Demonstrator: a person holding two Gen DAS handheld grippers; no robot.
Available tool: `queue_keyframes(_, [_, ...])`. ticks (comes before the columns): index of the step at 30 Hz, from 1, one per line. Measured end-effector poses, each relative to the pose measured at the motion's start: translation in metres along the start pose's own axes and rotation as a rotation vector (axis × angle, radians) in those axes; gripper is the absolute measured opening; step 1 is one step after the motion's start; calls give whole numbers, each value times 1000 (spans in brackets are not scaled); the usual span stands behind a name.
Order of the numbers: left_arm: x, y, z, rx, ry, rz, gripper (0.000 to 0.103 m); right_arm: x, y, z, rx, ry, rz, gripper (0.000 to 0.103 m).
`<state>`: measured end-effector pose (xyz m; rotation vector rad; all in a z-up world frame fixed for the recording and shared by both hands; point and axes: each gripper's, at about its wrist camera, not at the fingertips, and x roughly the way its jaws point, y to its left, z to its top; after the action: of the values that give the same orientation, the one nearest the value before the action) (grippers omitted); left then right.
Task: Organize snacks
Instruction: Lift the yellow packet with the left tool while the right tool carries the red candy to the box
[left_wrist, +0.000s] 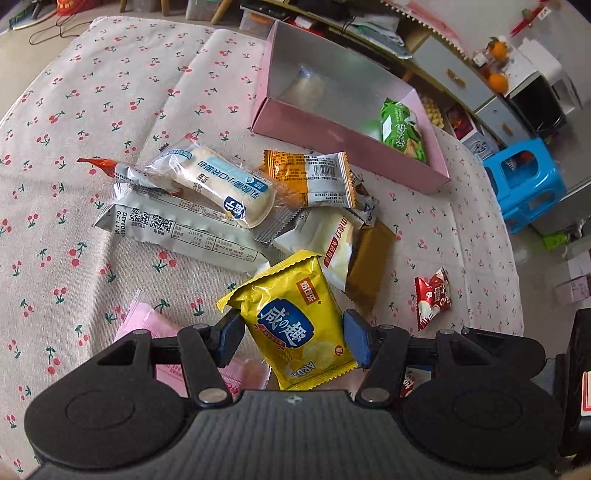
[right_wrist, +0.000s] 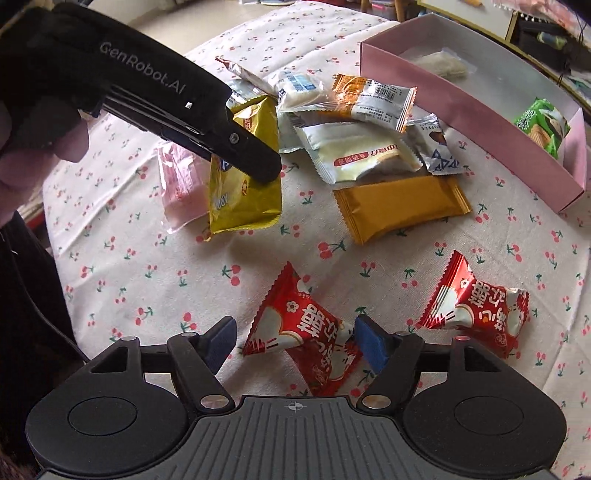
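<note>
Clearly the left gripper (left_wrist: 291, 332) has the yellow packet (left_wrist: 295, 325) pinched across its width, one blue pad on each side edge, above the near part of the table (left_wrist: 74, 184). The right gripper (right_wrist: 295, 339) stands spread around a red packet (right_wrist: 303, 332) lying near the near edge. Its right pad touches the wrapper or is very close to it, and its left pad stands clear of it.

The yellow packet is puffy, slick film held only by its edges, so it could buckle and slide out on the way to the pink box (left_wrist: 332, 147) at the far right corner. A drop there would land on the heap of snacks mid-table. The red packet is pillow-shaped and sits off-centre between the pads. A squeeze from here might catch only a corner, or squirt it towards the second red packet (right_wrist: 476, 314) just beside it. Both grippers work close together, and I judge they could knock each other if they head for the box at once. The box looks light and may shift if bumped.

The left gripper's body hides the lower end of the yellow packet and much of a pink packet (left_wrist: 147, 325) beneath it. Whether the yellow packet is fully clear of the cloth is hard to tell. The bottom snacks in the heap are overlapped. In the box a green packet (left_wrist: 402, 129) is plain, but the pale one (left_wrist: 306, 86) is blurred. The table's near edge is cut off.
</note>
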<state>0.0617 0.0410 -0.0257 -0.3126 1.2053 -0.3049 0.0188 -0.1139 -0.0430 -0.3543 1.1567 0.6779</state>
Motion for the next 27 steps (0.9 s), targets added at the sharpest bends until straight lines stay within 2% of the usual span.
queue_keyframes(2, [0,-1,0,8,0,3,55,-3,-1,1,-6,-19,-4,36])
queue_keyframes(4, [-1,-2,0,10,-2,3,55,-7,-4,3,17,-38,21,30])
queue_keyframes(9, [-5,-4,5,9,-21,-1,55,-21,-17,7,89,-91,55,29])
queue_keyframes(14, [-13,-9,17,2,-70,-13,55,-44,-44,17,219,-181,87,29])
queue_keyframes(18, [-15,-13,34,-6,-129,5,55,-55,-67,29,307,-223,29,29])
queue_keyframes(24, [-9,-20,70,-4,-192,13,55,-64,-109,53,445,-281,-7,29])
queue_keyframes(27, [-5,-25,91,22,-232,26,55,-61,-134,66,535,-320,1,29])
